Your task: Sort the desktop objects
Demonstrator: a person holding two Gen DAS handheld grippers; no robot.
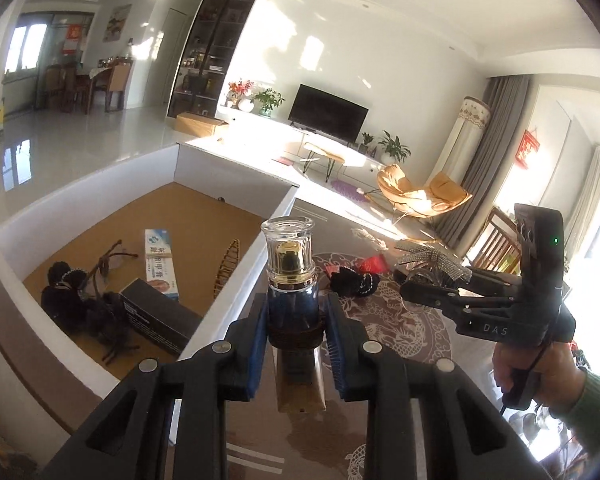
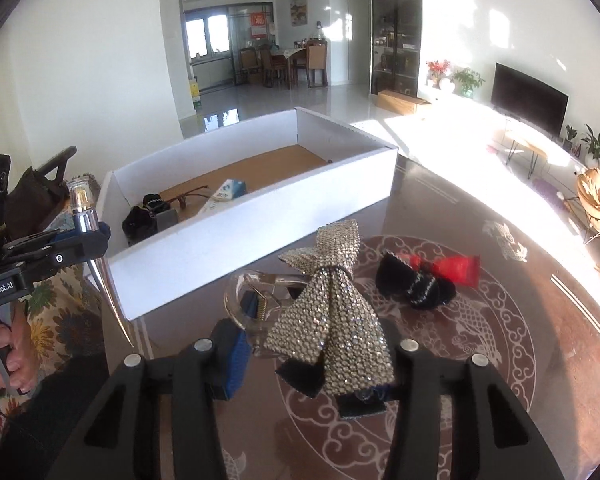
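My left gripper (image 1: 294,332) is shut on a blue cosmetic bottle (image 1: 290,276) with a clear cap and gold collar, held upright beside the white box (image 1: 236,292). The bottle also shows in the right wrist view (image 2: 82,208). My right gripper (image 2: 312,360) is shut on a rhinestone bow hair clip (image 2: 332,312) with a clear plastic claw, held above the glass table (image 2: 500,360). The clip shows in the left wrist view (image 1: 432,260) too. A black scrunchie (image 2: 416,284) and a red tube (image 2: 456,270) lie on the table beyond it.
The white box (image 2: 256,236) holds a toothpaste carton (image 1: 160,264), a black carton (image 1: 160,320), glasses (image 1: 108,260), black hair accessories (image 1: 68,292) and a wooden comb (image 1: 228,268). A floral cloth (image 2: 60,312) lies left of the box.
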